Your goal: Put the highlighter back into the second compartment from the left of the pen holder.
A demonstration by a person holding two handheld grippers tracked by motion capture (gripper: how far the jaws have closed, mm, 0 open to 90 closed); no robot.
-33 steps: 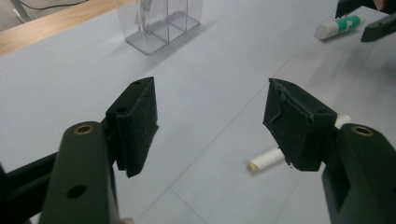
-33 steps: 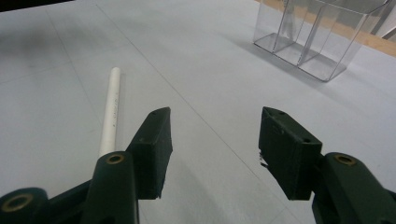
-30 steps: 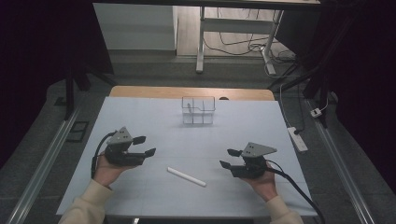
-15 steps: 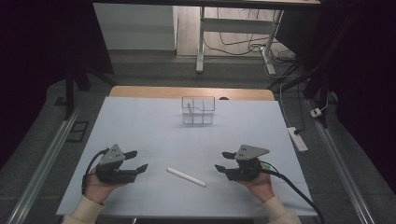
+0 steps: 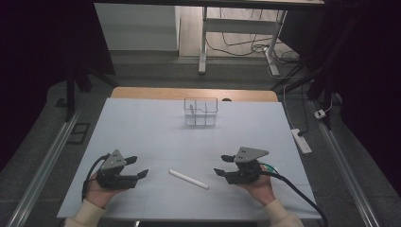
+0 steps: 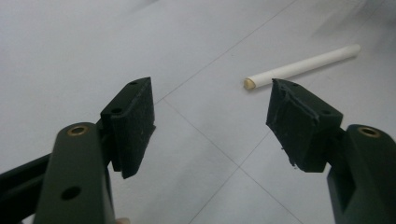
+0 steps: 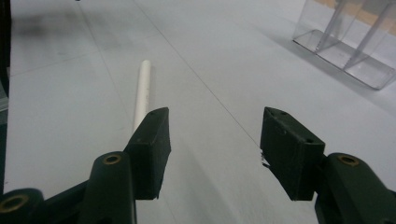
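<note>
Now the left gripper (image 5: 138, 166), having dropped nearer the table (image 5: 142, 132), is facing the tube (image 5: 188, 178), jaws wide and empty; right gripper (image 5: 223, 164) likewise is waiting open.

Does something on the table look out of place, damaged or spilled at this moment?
Nothing stands out. The white stick lies flat and whole on the table, between the two open hand-held grippers, left and right, touching neither. The clear plastic box stands upright further back. No spill or damage shows.
</note>
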